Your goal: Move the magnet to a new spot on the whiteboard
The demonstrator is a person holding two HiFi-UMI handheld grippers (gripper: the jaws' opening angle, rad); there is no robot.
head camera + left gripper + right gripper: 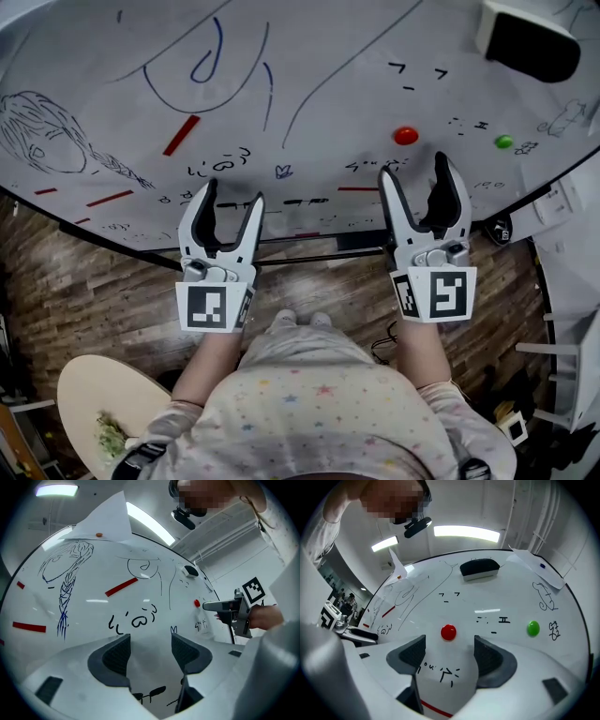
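A round red magnet (405,135) (448,632) sticks to the whiteboard (356,56), just beyond my right gripper (419,174) (449,654). That gripper is open and empty, with the red magnet lined up ahead of the gap between its jaws and apart from them. A green magnet (504,142) (533,628) sits further right. My left gripper (232,199) (151,652) is open and empty too, held low in front of the board near some black scribbles. The red magnet (197,603) also shows small in the left gripper view, beside the right gripper's jaw.
A black board eraser (527,39) (480,568) clings at the upper right. Red strip magnets (182,134) (121,587) and pen drawings cover the board. A tray rail (309,242) runs along the board's lower edge. A round wooden stool (103,403) stands at the lower left.
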